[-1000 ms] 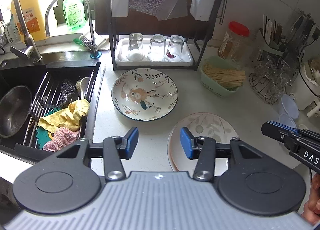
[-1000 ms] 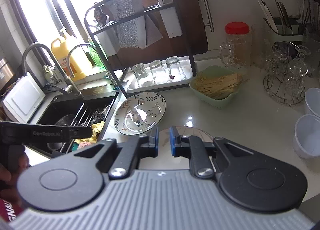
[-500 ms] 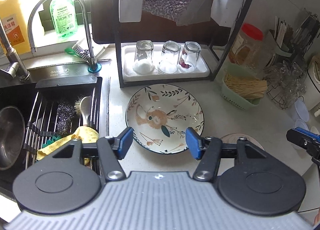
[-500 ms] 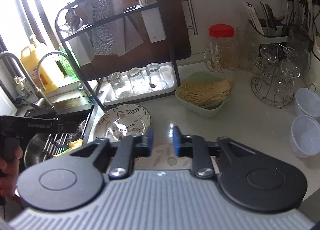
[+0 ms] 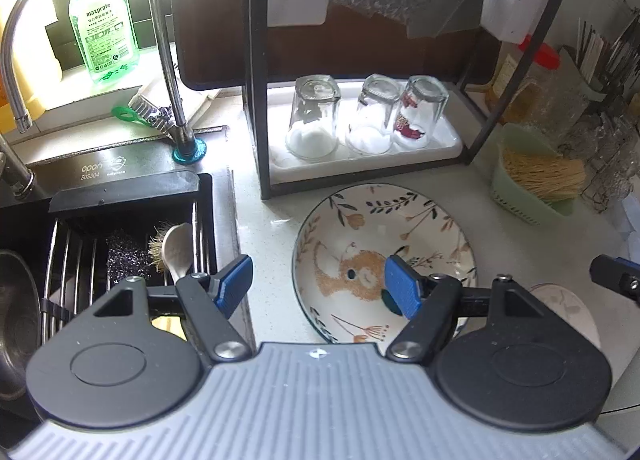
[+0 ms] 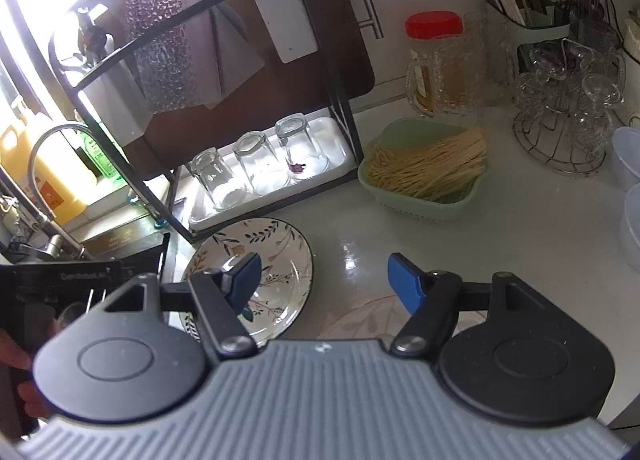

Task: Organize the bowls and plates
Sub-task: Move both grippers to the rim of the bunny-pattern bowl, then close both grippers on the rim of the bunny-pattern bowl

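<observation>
Since a second ago both views closed on floral bowl (image 5: 384, 260) | left gripper (image 5: 318, 286) and right gripper (image 6: 324, 280) were opening, empty | glazed, slippery, breakable: I judged its rim the hold.

My left wrist camera is looking steeply down along its fingers (image 5: 234, 284) at the counter, sitting close above the floral bowl (image 5: 384, 260), which is lying just beyond and between the fingertips, with the sink (image 5: 120, 228) off past the left finger. My right wrist camera is facing less steeply, from farther back and to the right, so the same floral bowl (image 6: 276, 260) is showing behind its left finger (image 6: 244, 276). Both views are sharing the black rack (image 5: 256, 72) with three upturned glasses (image 6: 256, 164) beyond the fingertips, and the green noodle basket (image 6: 424, 176).
</observation>
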`<state>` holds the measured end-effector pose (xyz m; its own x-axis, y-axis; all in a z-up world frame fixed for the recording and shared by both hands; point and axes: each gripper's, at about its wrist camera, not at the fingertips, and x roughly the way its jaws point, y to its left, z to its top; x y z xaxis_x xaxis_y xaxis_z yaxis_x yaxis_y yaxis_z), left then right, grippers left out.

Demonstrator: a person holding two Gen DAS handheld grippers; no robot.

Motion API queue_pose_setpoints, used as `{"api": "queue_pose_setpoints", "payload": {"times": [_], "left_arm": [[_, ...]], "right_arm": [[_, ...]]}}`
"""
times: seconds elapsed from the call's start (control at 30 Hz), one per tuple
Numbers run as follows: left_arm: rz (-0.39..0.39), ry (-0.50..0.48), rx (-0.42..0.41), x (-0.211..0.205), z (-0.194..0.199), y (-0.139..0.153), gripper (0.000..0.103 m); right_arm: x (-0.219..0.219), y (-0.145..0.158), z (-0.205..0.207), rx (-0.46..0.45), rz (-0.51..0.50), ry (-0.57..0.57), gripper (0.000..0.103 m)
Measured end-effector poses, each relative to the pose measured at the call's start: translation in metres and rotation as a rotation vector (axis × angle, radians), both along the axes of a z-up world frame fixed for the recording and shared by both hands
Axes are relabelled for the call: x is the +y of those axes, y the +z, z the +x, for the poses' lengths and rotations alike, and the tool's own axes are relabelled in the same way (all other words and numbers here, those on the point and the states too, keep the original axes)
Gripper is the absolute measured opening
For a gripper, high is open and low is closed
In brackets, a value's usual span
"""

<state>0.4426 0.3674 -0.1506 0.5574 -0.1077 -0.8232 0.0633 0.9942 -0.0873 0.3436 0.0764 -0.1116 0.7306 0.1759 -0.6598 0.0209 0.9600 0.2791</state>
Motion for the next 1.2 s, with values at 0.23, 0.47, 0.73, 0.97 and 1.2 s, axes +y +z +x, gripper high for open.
{"api": "queue_pose_setpoints", "payload": {"times": [0.23, 0.47, 0.73, 0.97, 1.2], "left_arm": [[-0.022, -0.033, -0.001, 0.009, 0.023, -0.026, 0.077], [-0.043, -0.113, 0.045, 0.004, 0.048, -0.051, 0.062], [-0.007, -0.22, 0.09, 0.0, 0.082, -0.072, 0.03], [-0.043, -0.256, 0.146, 0.009, 0.1, -0.087, 0.023], [-0.084, -0.246, 0.165, 0.014, 0.1, -0.09, 0.023]], "right_arm": [[0.017, -0.023, 0.029, 0.074, 0.036, 0.049, 0.07], [0.024, -0.053, 0.062, 0.173, 0.037, 0.003, 0.043], [0.029, -0.075, 0.093, 0.259, 0.018, -0.06, 0.025], [0.031, -0.089, 0.102, 0.306, 0.052, -0.064, 0.024], [0.042, -0.098, 0.111, 0.327, 0.049, -0.039, 0.017]]}}
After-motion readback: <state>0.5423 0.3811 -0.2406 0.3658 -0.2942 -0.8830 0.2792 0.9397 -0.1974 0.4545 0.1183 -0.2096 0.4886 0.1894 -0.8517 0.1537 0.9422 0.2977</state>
